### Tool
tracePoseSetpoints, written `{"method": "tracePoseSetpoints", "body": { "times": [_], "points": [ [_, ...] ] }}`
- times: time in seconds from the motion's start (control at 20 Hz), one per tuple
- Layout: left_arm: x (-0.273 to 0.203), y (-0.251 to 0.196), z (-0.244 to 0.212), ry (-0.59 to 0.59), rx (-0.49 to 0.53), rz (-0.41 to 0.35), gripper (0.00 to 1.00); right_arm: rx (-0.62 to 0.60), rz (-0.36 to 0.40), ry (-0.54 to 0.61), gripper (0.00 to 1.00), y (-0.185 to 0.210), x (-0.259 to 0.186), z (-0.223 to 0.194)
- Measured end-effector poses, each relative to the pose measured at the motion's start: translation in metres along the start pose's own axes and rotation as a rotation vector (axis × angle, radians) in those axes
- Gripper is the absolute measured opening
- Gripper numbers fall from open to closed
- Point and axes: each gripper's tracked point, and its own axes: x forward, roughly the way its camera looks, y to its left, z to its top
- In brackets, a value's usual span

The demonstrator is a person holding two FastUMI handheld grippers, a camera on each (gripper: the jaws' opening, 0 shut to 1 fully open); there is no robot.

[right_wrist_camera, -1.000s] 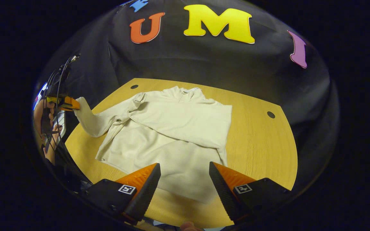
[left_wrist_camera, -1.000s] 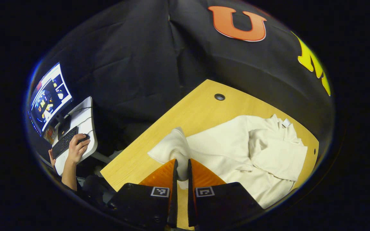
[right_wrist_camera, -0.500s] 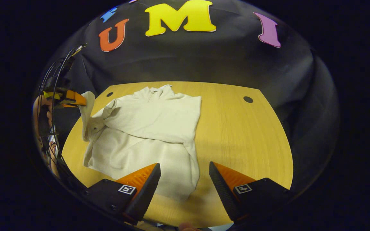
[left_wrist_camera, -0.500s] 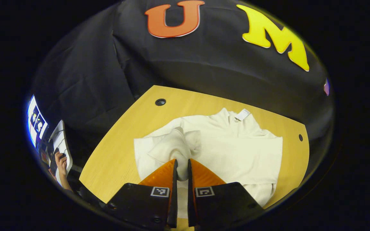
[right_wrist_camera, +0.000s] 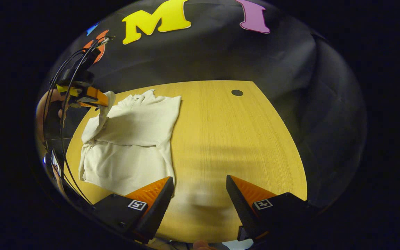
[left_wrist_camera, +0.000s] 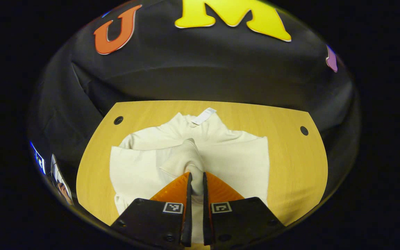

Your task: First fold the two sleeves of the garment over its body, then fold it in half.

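Black cloth backs a light wooden tabletop [left_wrist_camera: 290, 156] with dark round holes near its far corners. On it we find the cream long-sleeved knit garment [left_wrist_camera: 234, 163], collar and white tag toward 12 o'clock, one sleeve [right_wrist_camera: 141, 121] already lying flat across the chest. The left gripper [left_wrist_camera: 196, 184] has both fingers pressed together on the ribbed cuff of the other sleeve [left_wrist_camera: 186, 159], held raised above the body near the garment's middle; in the right gripper view that gripper sits at 10 o'clock with the sleeve hanging from it. The right gripper [right_wrist_camera: 200, 194] stands with fingers wide apart over bare wood, just off the garment's hem corner at 7 o'clock, holding nothing. Our worry: the sleeve is bunched and twisted below the cuff, so if let go from this height it could land rumpled or slide back off the body; nothing pins the shirt, so any further pull may drag the laid sleeve askew. Against a second ago, the cuff has travelled from out past the table's edge to over the chest, and the right gripper has swung away toward the bare side of the table.
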Motion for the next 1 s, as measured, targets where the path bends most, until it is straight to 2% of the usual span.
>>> {"method": "tracePoseSetpoints", "body": {
  "times": [0.25,0.45,0.5,0.55,0.6,0.65,0.7,0.75,0.95,1.0],
  "points": [
    [0.012,-0.076,0.018,0.003,0.06,-0.055,0.16,-0.004,-0.01,0.026,0.95,-0.027,0.001,-0.017],
    [0.017,-0.105,0.034,0.024,0.08,-0.065,0.16,-0.017,-0.006,0.047,0.95,-0.031,-0.001,-0.03],
    [0.032,-0.114,-0.031,0.031,0.07,-0.083,0.16,-0.021,-0.007,0.053,0.95,-0.031,-0.001,-0.032],
    [0.019,-0.123,0.022,0.04,0.053,-0.119,0.17,-0.023,-0.004,0.059,0.95,-0.03,0.0,-0.035],
    [0.018,-0.132,0.023,0.045,0.038,-0.152,0.2,-0.024,-0.006,0.061,0.95,-0.03,0.001,-0.037],
    [0.018,-0.13,0.023,0.043,0.031,-0.153,0.26,-0.026,-0.008,0.066,0.95,-0.03,0.002,-0.039],
    [0.015,-0.128,0.024,0.038,0.031,-0.149,0.37,-0.024,-0.007,0.069,0.95,-0.028,0.002,-0.041],
    [0.014,-0.128,0.026,0.033,0.034,-0.157,0.53,-0.021,-0.011,0.07,0.95,-0.027,0.002,-0.04],
    [0.001,-0.119,0.027,0.02,-0.018,-0.2,0.95,-0.013,-0.012,0.067,0.95,-0.014,0.002,-0.038],
    [-0.003,-0.111,0.027,0.014,-0.023,-0.2,0.88,-0.016,-0.012,0.064,0.95,-0.008,0.003,-0.039]
  ]
}}
